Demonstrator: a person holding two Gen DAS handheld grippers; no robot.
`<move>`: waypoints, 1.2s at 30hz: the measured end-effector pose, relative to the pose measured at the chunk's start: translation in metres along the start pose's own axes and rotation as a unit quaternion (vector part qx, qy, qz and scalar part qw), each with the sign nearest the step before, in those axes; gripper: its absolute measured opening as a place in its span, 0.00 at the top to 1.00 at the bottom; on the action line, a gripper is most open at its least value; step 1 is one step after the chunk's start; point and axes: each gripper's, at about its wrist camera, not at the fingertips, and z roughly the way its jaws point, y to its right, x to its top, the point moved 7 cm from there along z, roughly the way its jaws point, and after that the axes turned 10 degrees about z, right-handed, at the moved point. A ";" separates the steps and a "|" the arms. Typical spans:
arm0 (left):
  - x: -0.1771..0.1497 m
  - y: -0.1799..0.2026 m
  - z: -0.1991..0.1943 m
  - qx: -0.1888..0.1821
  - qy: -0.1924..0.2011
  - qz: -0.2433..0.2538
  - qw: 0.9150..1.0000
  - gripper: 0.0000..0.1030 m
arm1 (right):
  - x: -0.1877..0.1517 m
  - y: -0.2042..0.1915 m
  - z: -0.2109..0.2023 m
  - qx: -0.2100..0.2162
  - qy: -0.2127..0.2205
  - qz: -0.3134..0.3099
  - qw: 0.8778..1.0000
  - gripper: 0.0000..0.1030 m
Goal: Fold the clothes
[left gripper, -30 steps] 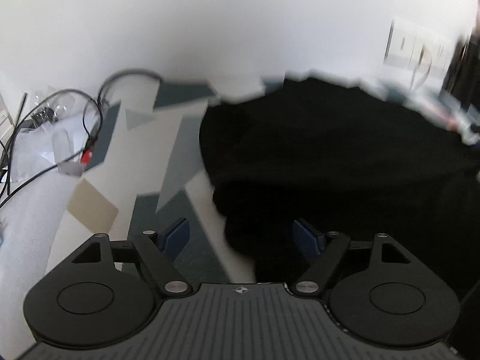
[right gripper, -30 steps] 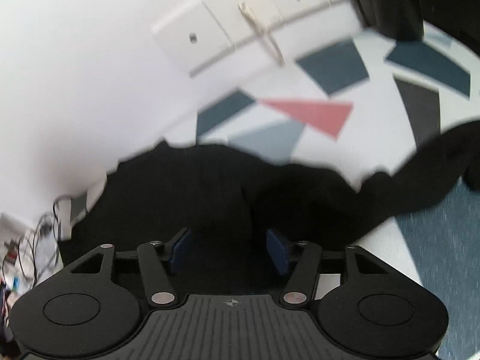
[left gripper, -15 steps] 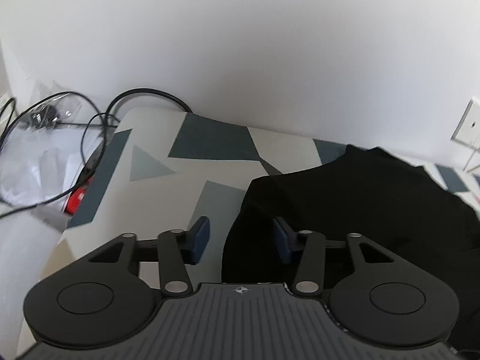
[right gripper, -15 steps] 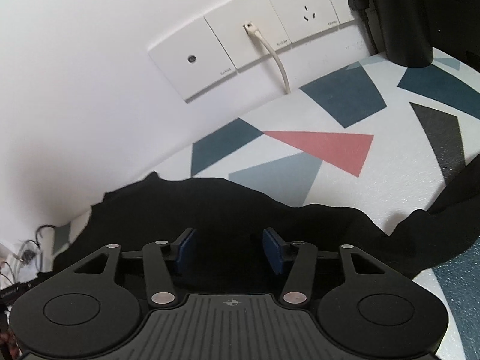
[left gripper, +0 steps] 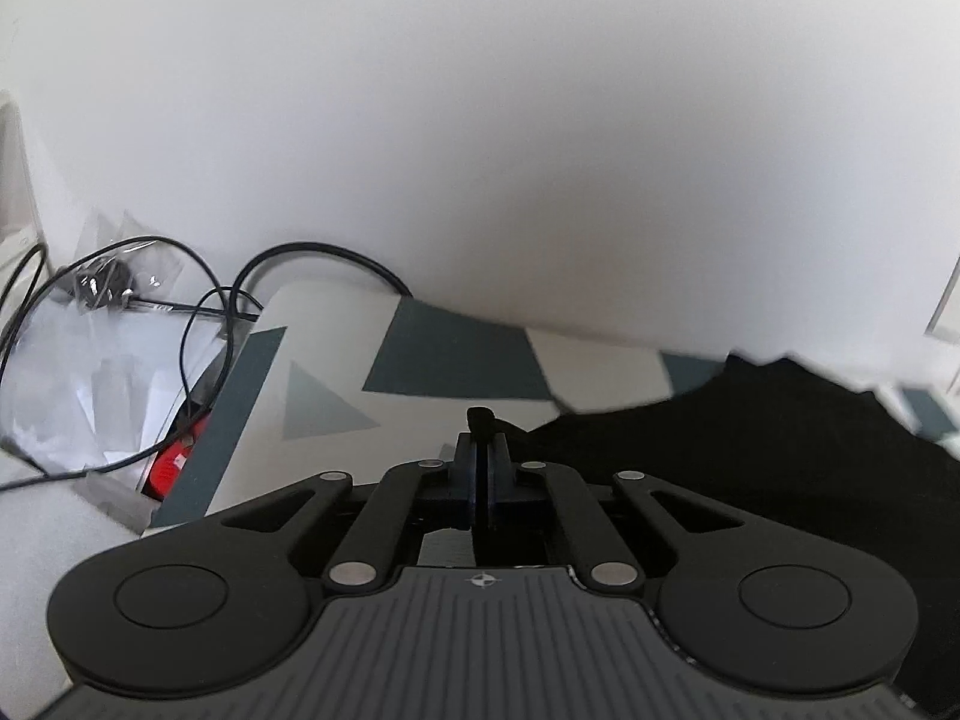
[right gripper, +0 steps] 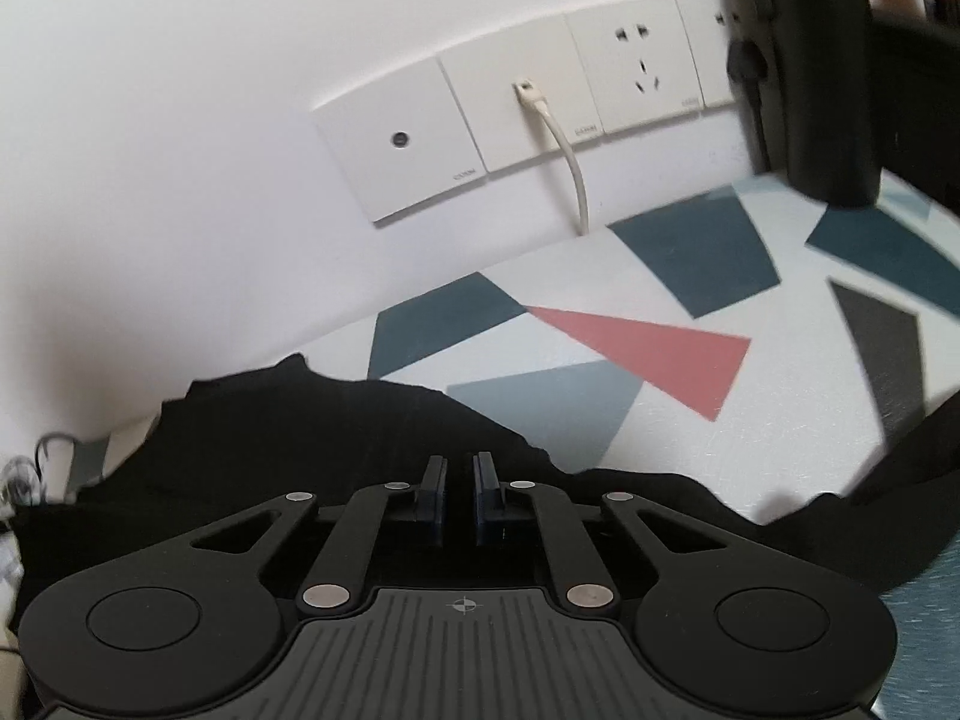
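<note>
Both jaws pinch the black garment [left gripper: 750,456].

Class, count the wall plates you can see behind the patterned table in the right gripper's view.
4: a plate with one round port, a plate with a white cable plugged in, a power socket, and one partly hidden. More may be hidden.

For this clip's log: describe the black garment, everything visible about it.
The black garment is plain, matte, soft-looking cloth with no visible print or seams. It lies spread on the patterned table cover near the wall, its far edge wavy and uneven, and a long strip trails off to the right. The left gripper pinches a small tuft of its edge; the right gripper is nearly closed over the cloth.
</note>
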 end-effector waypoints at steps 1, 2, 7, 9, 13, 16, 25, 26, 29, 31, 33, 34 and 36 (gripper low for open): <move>-0.002 0.004 0.006 0.004 -0.005 0.016 1.000 0.97 | 0.000 0.001 0.005 -0.001 0.000 0.004 1.000 0.93; -0.004 0.007 0.011 0.007 -0.012 0.026 1.000 0.97 | -0.002 0.002 0.009 -0.002 0.003 0.006 1.000 0.92; -0.013 -0.002 0.011 0.007 -0.047 -0.002 0.999 0.54 | -0.005 0.006 0.002 -0.003 0.018 0.040 0.999 0.52; -0.011 -0.009 -0.006 -0.005 -0.034 -0.010 0.999 0.42 | -0.007 0.008 -0.016 -0.004 0.027 0.056 0.998 0.35; -0.027 -0.013 -0.046 -0.056 -0.056 0.004 0.997 0.42 | -0.012 0.013 -0.050 -0.008 0.044 0.090 0.995 0.18; -0.057 -0.009 -0.083 -0.097 -0.080 0.006 0.992 0.42 | -0.034 0.015 -0.078 -0.021 0.023 0.107 0.994 0.14; -0.160 -0.014 -0.180 -0.148 -0.123 0.045 0.980 0.44 | -0.127 0.032 -0.151 -0.076 -0.036 0.123 0.989 0.13; -0.170 -0.016 -0.187 -0.153 -0.129 0.047 0.979 0.45 | -0.134 0.031 -0.160 -0.079 -0.035 0.117 0.989 0.13; -0.194 -0.026 -0.201 -0.165 -0.141 0.025 0.976 0.47 | -0.155 0.030 -0.185 -0.089 -0.034 0.100 0.990 0.11; -0.207 -0.031 -0.206 -0.169 -0.148 0.008 0.974 0.50 | -0.168 0.032 -0.201 -0.094 -0.033 0.097 0.990 0.08; -0.214 -0.034 -0.212 -0.169 -0.135 -0.004 0.976 0.50 | -0.181 0.035 -0.215 -0.101 -0.034 0.095 0.990 0.07; -0.217 -0.035 -0.215 -0.169 -0.129 -0.008 0.977 0.50 | -0.188 0.037 -0.221 -0.108 -0.036 0.093 0.989 0.07; -0.221 -0.037 -0.219 -0.163 -0.120 -0.012 0.979 0.62 | -0.201 0.039 -0.231 -0.126 -0.043 0.084 0.987 0.07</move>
